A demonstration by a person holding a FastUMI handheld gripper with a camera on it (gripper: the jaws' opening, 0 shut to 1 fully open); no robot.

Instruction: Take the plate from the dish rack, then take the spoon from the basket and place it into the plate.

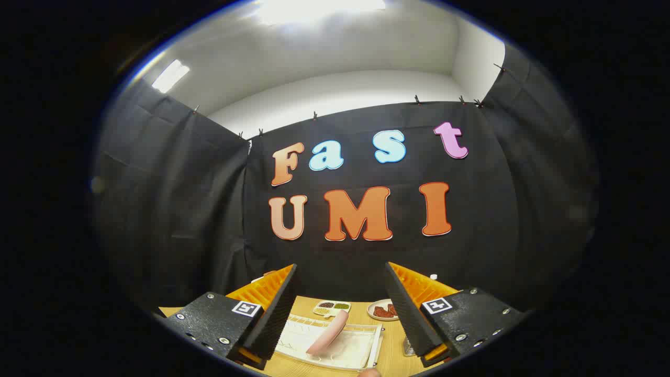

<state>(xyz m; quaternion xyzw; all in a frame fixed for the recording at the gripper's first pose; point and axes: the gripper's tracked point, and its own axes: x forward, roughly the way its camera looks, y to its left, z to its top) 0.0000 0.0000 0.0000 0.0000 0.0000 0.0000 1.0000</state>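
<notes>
Item 1: gripper (340, 319), fingers standing wide apart, gripping nothing, hovering above the wooden table (390, 351); ridged wedge-shaped pads.

Item 2: white rectangular dish rack (361, 351), thin wire rim, lying on the table below and between the fingers; a pale pink, smooth, rounded edge, probably the plate (328, 333), is leaning upright in it.

Item 3: near the table's far edge, a small compartment tray (332, 307) of dry grains and a round saucer (378, 310) holding reddish pieces.

Basket and spoon: cannot tell where they lie.

Risk: the plate's glossy thin rim is likely slipping under a shallow pinch; the light rack may be dragged along.
</notes>
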